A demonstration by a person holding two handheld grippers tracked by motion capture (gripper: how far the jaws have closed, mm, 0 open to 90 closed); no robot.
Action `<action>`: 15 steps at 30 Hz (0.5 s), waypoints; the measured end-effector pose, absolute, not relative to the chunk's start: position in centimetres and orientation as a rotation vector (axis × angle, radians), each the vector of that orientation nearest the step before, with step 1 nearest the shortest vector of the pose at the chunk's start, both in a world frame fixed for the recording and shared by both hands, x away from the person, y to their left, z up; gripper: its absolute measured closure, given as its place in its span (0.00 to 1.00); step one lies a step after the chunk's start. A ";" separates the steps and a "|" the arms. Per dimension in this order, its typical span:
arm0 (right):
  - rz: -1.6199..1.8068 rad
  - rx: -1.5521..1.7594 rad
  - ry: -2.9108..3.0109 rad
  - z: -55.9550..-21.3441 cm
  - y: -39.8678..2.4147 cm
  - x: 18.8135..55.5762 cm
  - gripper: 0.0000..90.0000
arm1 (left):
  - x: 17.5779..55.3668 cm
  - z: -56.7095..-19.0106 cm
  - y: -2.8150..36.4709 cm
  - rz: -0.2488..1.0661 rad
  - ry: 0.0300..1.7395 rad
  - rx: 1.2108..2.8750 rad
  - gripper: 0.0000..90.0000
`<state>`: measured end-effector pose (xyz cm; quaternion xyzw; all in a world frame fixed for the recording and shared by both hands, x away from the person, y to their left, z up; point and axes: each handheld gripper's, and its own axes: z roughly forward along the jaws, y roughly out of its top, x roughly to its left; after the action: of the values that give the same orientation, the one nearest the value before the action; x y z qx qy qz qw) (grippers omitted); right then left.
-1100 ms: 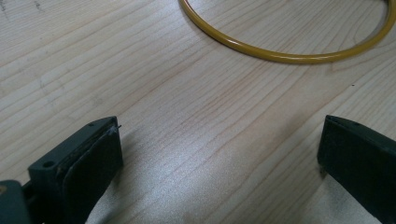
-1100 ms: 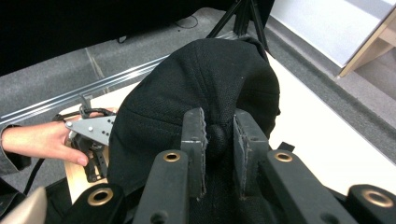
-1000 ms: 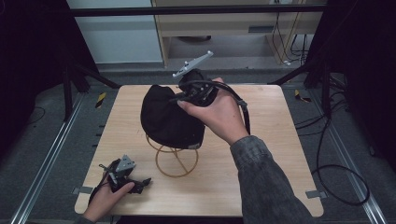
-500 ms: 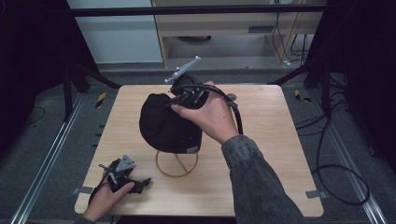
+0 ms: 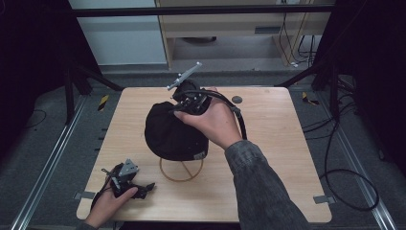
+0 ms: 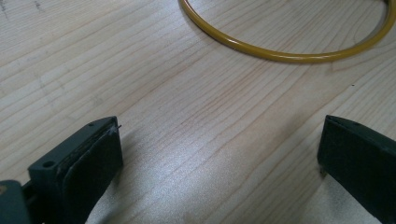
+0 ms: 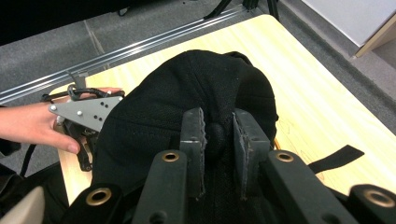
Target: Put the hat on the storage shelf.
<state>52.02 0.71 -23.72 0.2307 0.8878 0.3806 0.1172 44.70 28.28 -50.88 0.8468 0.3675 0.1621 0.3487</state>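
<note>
A black cap (image 5: pixel 172 134) hangs over a yellow wire stand with a ring base (image 5: pixel 182 170) at the middle of the table. My right gripper (image 5: pixel 184 103) comes from above and is shut on a fold of the black cap (image 7: pixel 187 93) at its top; a black strap (image 7: pixel 336 156) trails off to the right. My left gripper (image 5: pixel 141 188) rests low at the table's front left, held in a hand, jaws wide open with bare wood between them. The yellow ring (image 6: pixel 280 46) lies just ahead of it.
The wooden table (image 5: pixel 287 143) has a small dark disc (image 5: pixel 236 99) near its back edge. Metal rails (image 5: pixel 43 177) run along the floor on both sides. Cables (image 5: pixel 349 187) lie on the floor to the right. A shelf unit (image 5: pixel 239 28) stands behind the table.
My right gripper has moved the cap up and to the left, away from the ring base, toward the back of the table. The left gripper has stayed put.
</note>
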 end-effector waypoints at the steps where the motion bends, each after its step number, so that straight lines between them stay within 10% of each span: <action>1: 1.112 0.675 2.598 -23.7 0.7 52.0 0.84 | 44.7 -50.9 28.3 0.420 0.953 2.195 0.00; 15: 1.106 0.673 2.603 -24.1 0.4 51.7 0.84 | 44.7 -50.9 28.3 0.420 0.952 2.195 0.00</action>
<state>51.75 0.37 -24.08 0.2298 0.8892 0.3779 0.1169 44.70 28.28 -50.88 0.8468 0.3675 0.1621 0.3488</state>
